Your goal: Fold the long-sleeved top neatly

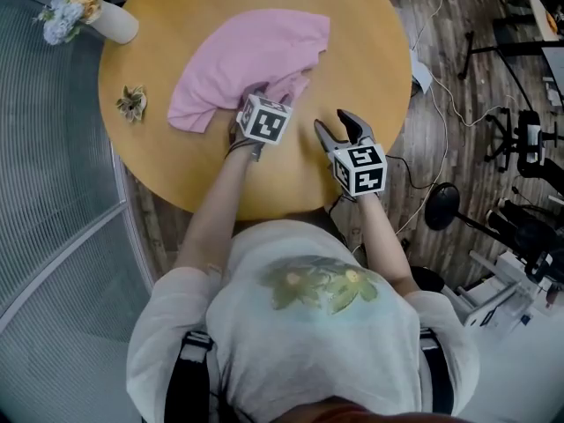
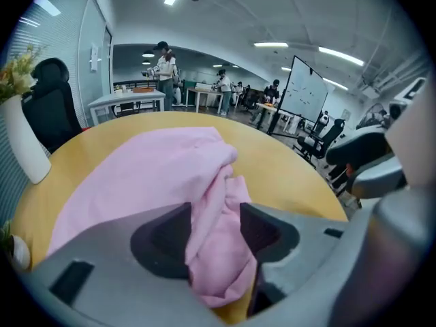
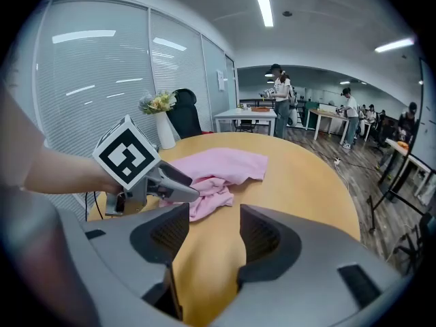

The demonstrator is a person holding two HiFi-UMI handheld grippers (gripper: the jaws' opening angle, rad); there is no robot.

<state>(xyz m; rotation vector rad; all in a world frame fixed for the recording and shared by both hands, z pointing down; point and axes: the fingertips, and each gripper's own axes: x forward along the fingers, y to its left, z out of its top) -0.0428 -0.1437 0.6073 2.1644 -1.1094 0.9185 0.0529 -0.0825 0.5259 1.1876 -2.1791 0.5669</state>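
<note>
"How did the arms sit?"

"Both reached forward, angled down over the round table point(image 1: 370, 42). The left gripper point(image 2: 216, 213) had its jaws apart with a bunched near fold of the crumpled pink top point(image 1: 256, 51) between them. The right gripper point(image 1: 333, 120) hung just beside, gaping, empty."

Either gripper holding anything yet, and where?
Nothing firmly. The left gripper straddles a bunched fold at the near edge of the top, jaws open; the right gripper is empty.

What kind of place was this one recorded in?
Probably an open-plan office or lab: a whiteboard, work desks with people standing at them, and a glass partition beside the round wooden table.
</note>
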